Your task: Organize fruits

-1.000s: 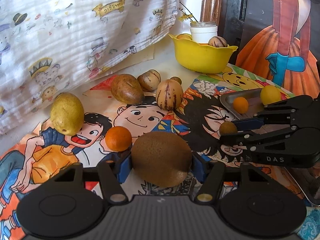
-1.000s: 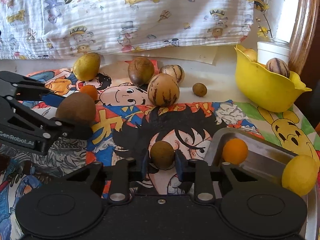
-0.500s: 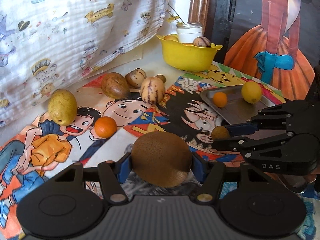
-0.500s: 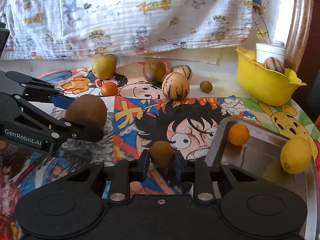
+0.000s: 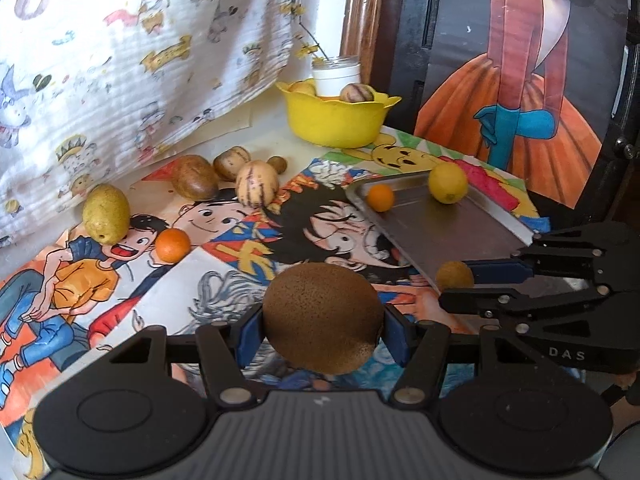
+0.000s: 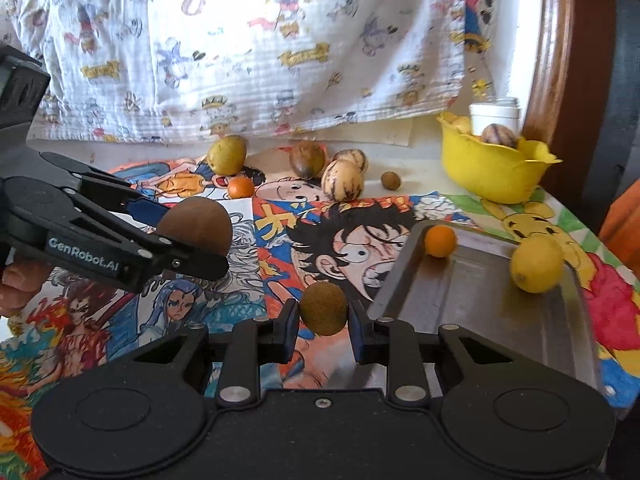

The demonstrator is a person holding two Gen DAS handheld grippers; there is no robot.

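My left gripper is shut on a large brown round fruit, held above the cartoon mat; it also shows in the right wrist view. My right gripper is shut on a small brown round fruit, held just left of the metal tray; in the left wrist view this small fruit sits at the tray's near edge. The tray holds a small orange and a lemon.
On the mat lie a yellow-green fruit, an orange, a brown fruit, two striped fruits and a small brown one. A yellow bowl with fruit stands at the back beside a white jar. Patterned cloth hangs behind.
Both grippers have pulled back and risen with their fruits; the loose fruits, the bowl and the tray look farther away. The right gripper now sits at the tray's near left edge.
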